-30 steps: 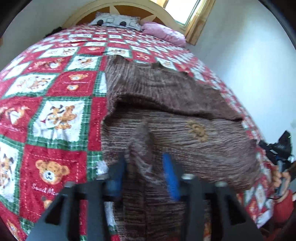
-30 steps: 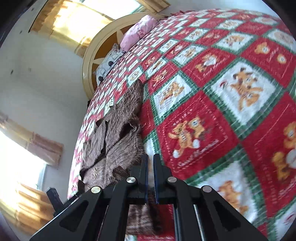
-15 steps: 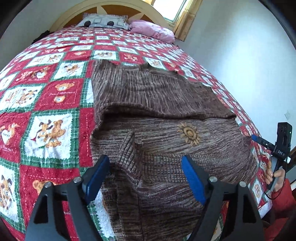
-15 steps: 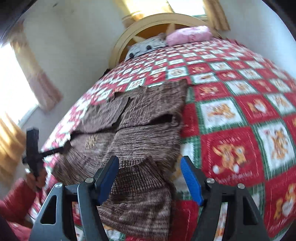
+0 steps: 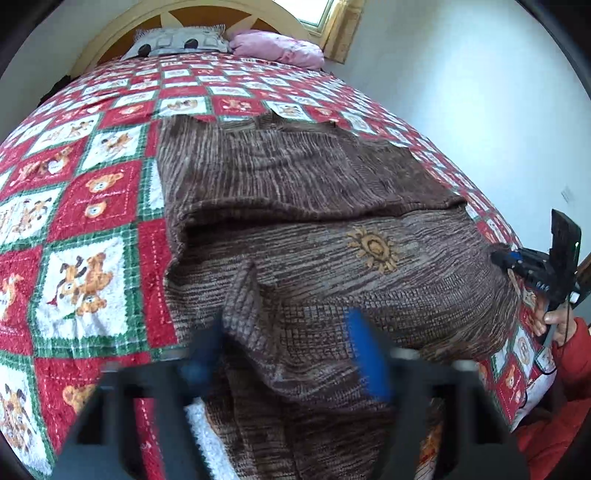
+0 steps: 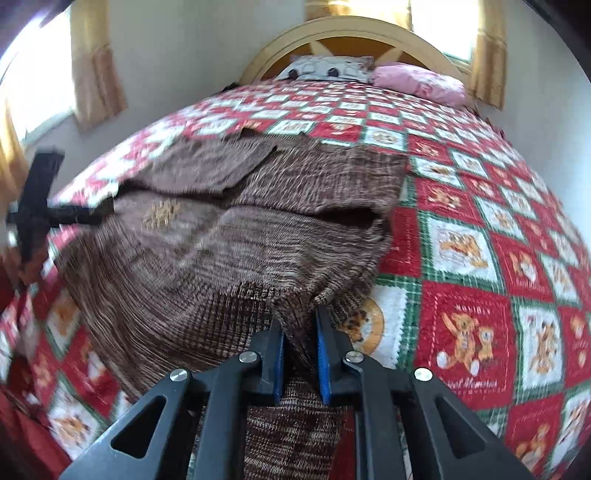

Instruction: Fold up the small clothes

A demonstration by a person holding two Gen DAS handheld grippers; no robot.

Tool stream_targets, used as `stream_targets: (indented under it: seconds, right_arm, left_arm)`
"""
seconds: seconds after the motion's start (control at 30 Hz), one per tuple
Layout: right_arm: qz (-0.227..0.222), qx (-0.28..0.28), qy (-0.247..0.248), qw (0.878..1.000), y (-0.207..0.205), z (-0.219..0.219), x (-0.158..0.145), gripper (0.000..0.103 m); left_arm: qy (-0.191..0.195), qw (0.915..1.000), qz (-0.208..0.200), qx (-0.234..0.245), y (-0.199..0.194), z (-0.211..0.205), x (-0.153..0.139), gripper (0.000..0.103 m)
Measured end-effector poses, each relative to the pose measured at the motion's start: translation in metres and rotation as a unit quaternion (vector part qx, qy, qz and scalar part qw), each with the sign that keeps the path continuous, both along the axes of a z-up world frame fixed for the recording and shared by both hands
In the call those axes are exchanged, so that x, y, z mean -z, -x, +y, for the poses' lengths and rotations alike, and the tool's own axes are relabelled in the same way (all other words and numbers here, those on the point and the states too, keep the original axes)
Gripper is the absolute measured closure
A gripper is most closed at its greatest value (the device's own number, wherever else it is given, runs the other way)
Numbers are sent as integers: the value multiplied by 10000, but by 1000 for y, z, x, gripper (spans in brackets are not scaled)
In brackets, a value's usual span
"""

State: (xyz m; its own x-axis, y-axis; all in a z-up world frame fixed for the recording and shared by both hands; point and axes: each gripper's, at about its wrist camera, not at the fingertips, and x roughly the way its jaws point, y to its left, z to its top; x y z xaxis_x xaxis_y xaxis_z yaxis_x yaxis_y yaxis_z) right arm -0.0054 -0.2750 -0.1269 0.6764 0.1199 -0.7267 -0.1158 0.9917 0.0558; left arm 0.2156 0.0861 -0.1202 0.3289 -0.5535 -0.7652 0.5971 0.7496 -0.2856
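Observation:
A brown knitted sweater (image 5: 295,184) with a yellow sun emblem (image 5: 373,249) lies spread on the teddy-bear quilt (image 5: 85,206), its far part folded over. My left gripper (image 5: 284,354), blurred, hangs over the near hem; its jaws are closing, still wide apart, around a raised ridge of knit. In the right wrist view the sweater (image 6: 258,221) fills the middle. My right gripper (image 6: 300,354) is closing, and its blue pads pinch a fold of the hem at the sweater's near right corner. That gripper (image 5: 517,260) also shows at the right edge of the left wrist view.
A grey patterned pillow (image 5: 177,40) and a pink pillow (image 5: 273,46) lie against the arched headboard (image 6: 347,33). Curtained windows (image 6: 96,74) flank the bed. A person's hand (image 5: 554,317) and red sleeve (image 5: 569,369) are at the bed's right side.
Half a second ago both grippers stood wide open over the hem. The right one has since closed on a fold and its view has rolled upright. The left jaws have narrowed slightly.

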Motion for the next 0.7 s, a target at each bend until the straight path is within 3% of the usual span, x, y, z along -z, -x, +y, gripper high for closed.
stream_targets:
  seconds: [0.03,0.1,0.23,0.3,0.4,0.53,0.7]
  right_arm:
    - [-25,71,-145,9999,2,-3,-3,90]
    - [-163,169,-460,9987,6,-8,-14,90]
    - [-524,214,-758,9955,12,-8,-43,90]
    - [-655,174,-852,9941,12,-6,-54,98]
    - [-830,154,-1229,9888,12,-11,-69,98]
    - [-823,330,-802,9928,11,-9,-69,98]
    - [-733,437,-905,9922,20,-20,-59,98]
  left_arm:
    - [-31,10000,13,-75,1,1,-1,93]
    - [154,9997,34,-207,2,8,-6,92]
    - [702,9962,-353,-370,18,25,-35,92]
    - [807,9942,-550,-446,24,29,-47,92]
    - [979,9911,-706,-566,28,35,-63,92]
    - [1011,9890,-846,-664,32,36,-68,92]
    - [1141,9865,-879,-776,40,40,-64,92]
